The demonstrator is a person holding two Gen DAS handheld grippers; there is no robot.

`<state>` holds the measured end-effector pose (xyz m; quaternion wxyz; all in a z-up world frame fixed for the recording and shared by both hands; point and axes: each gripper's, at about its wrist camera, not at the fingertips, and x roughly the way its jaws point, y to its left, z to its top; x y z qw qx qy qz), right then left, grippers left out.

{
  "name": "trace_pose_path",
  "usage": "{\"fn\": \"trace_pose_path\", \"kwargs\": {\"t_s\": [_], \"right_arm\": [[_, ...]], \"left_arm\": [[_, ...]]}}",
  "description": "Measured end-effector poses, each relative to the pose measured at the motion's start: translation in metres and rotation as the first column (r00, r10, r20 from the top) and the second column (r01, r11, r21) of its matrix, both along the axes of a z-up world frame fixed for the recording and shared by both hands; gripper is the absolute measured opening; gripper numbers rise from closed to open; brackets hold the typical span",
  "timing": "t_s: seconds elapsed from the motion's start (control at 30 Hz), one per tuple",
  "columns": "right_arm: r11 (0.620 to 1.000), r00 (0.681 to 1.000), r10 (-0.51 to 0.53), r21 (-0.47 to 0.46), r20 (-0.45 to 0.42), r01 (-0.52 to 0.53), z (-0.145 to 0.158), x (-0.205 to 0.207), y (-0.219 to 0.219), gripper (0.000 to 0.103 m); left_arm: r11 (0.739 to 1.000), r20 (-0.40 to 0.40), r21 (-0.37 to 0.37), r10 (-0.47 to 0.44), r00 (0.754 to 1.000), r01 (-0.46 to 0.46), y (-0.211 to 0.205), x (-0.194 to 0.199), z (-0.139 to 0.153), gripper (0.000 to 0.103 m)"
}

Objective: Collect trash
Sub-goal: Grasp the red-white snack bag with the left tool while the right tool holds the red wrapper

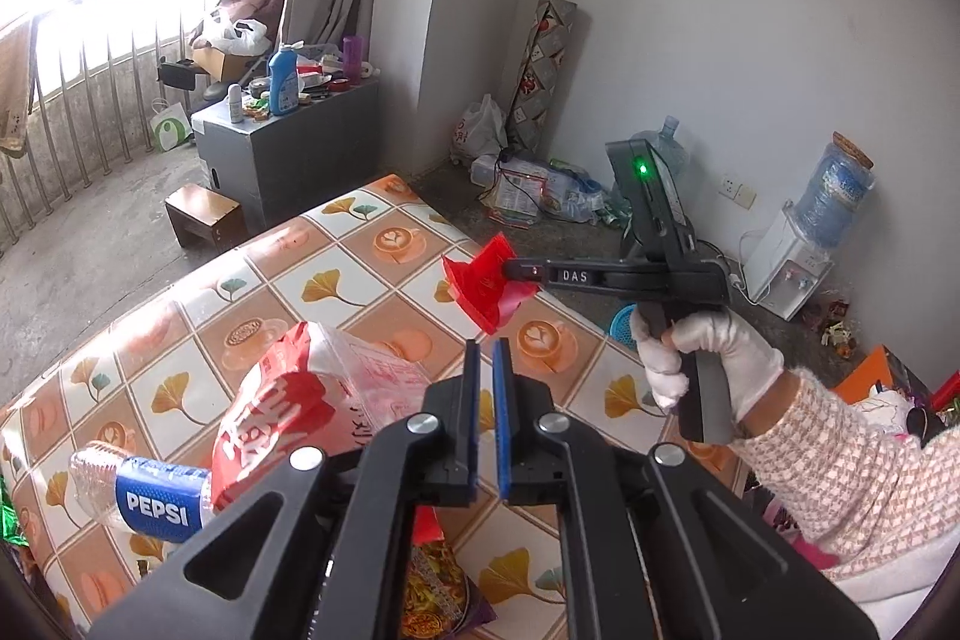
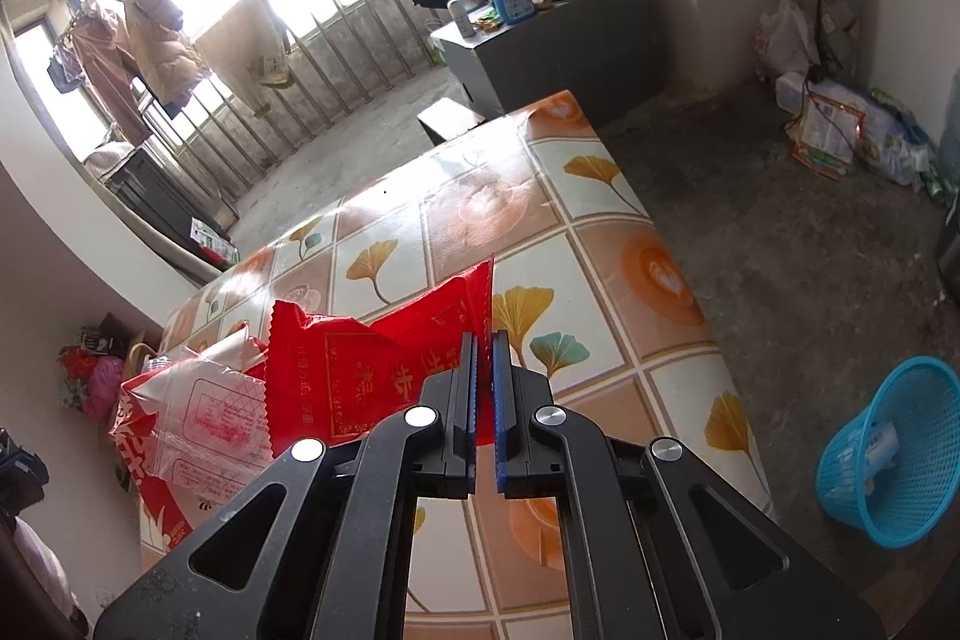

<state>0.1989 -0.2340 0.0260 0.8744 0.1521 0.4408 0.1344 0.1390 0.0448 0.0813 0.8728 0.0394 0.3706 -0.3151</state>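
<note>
My right gripper (image 2: 483,340) is shut on a red snack wrapper (image 2: 384,370) and holds it above the table (image 2: 600,244). The left wrist view shows that same wrapper (image 1: 483,283) pinched in the right gripper (image 1: 510,271), lifted over the table's far side. My left gripper (image 1: 486,346) is shut and empty above the table. A red and white plastic bag (image 1: 300,400) and a Pepsi bottle (image 1: 144,490) lie on the table to its left. A blue mesh bin (image 2: 888,454) stands on the floor right of the table.
A colourful food wrapper (image 1: 438,592) lies on the table under my left gripper. A grey cabinet (image 1: 288,142) with bottles, a small wooden stool (image 1: 204,214), a water dispenser (image 1: 792,268) and floor clutter (image 1: 540,190) stand around.
</note>
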Motion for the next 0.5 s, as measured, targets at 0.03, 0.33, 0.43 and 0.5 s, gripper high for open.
{"fn": "trace_pose_path", "kwargs": {"t_s": [0.03,0.33,0.43,0.5], "right_arm": [[1.0,1.0,0.007,0.003,-0.001,-0.007,-0.001,0.001,0.002,0.003],[0.998,0.997,0.065,0.004,-0.036,-0.065,-0.02,0.008,0.028,0.003],[0.997,0.996,0.072,0.002,-0.048,-0.072,-0.025,0.009,0.032,0.003],[0.997,0.996,0.074,0.001,-0.052,-0.074,-0.027,0.008,0.033,0.003]], "left_arm": [[1.0,-0.015,0.008,0.004,1.0,-0.004,-0.001,-0.004,-0.005,0.018],[0.981,-0.093,0.033,0.195,0.976,-0.192,0.005,0.005,-0.046,0.048],[0.972,-0.123,0.007,0.235,0.964,-0.236,0.006,0.016,-0.054,0.048],[0.966,-0.132,-0.01,0.256,0.958,-0.26,0.007,0.021,-0.056,0.048]]}}
